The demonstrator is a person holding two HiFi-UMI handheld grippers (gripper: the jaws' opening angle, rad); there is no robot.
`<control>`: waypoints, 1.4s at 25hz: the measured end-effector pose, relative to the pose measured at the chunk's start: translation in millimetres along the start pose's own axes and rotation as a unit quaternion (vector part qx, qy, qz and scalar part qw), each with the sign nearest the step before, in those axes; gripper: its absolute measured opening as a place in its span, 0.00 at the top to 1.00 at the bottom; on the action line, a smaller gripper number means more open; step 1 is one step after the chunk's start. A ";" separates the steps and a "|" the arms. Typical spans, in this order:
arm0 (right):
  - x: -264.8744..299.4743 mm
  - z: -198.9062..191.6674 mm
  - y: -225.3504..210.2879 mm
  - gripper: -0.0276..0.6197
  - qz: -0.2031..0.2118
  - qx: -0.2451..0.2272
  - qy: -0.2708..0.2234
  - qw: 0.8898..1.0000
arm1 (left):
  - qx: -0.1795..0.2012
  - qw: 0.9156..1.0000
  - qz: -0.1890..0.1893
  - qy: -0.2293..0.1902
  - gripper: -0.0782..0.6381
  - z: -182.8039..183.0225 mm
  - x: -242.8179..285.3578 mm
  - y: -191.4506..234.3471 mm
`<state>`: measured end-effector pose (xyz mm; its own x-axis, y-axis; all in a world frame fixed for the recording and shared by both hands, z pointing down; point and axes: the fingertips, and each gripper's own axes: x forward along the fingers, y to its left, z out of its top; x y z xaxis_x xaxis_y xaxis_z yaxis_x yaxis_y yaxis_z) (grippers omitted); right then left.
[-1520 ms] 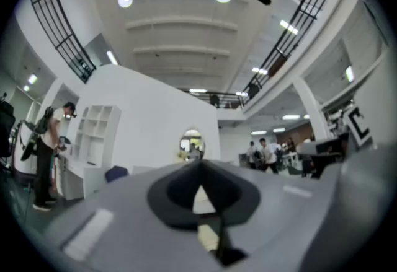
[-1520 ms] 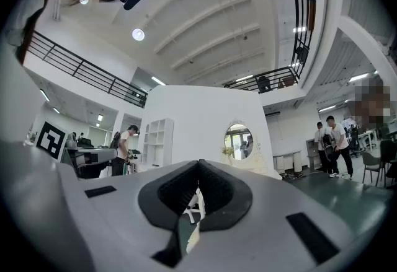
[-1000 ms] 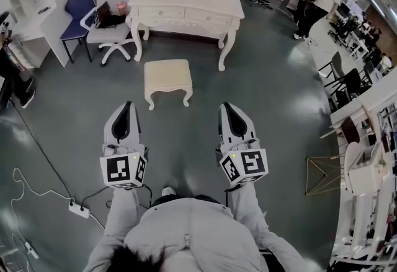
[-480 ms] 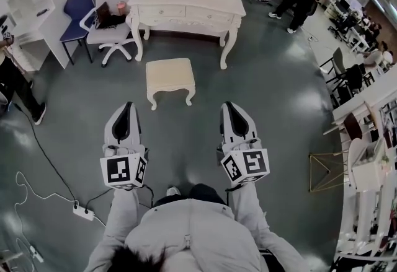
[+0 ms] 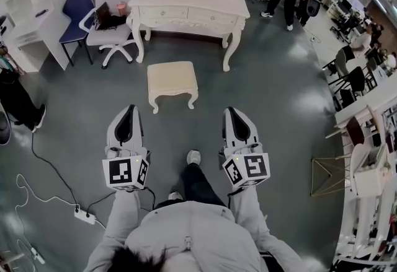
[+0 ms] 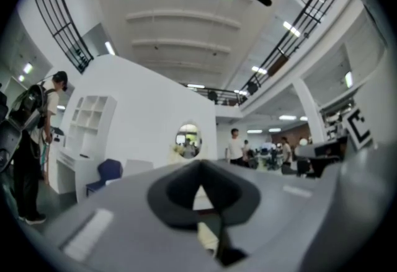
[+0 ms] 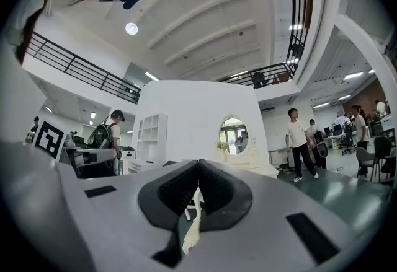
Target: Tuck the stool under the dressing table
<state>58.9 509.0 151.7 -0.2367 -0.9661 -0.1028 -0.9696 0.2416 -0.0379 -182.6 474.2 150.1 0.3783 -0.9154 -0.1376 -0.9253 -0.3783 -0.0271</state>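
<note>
Stool [image 5: 172, 78] on near side of dressing table [image 5: 186, 7], not under it. Left gripper [image 5: 128, 109] and right gripper [image 5: 233, 112] nearer than stool, clear of it (both jaws pressed together, nothing between).

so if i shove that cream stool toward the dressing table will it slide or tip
The stool looks rigid and low on short curved legs, so it probably resists tipping if pushed low. The floor is smooth and glossy, so the stool likely slides rather than catches. It looks small, so it is probably fairly light.
</note>
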 end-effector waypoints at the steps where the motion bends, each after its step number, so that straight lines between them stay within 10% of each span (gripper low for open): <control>1: 9.5 -1.1 -1.9 0.95 0.002 0.000 -0.001 1.000 | 0.001 1.000 0.002 0.000 0.88 -1.4 7.7 3.9; 35: 270.9 -11.7 -141.6 0.95 0.093 -0.006 -0.003 0.996 | 0.002 0.997 0.077 -0.025 0.88 -24.1 269.3 24.1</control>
<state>131.3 212.0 140.8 -0.4117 -0.9042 -0.1134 -0.9099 0.4149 -0.0050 -102.4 215.2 136.2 0.2308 -0.9545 -0.1890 -0.9722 -0.2341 -0.0050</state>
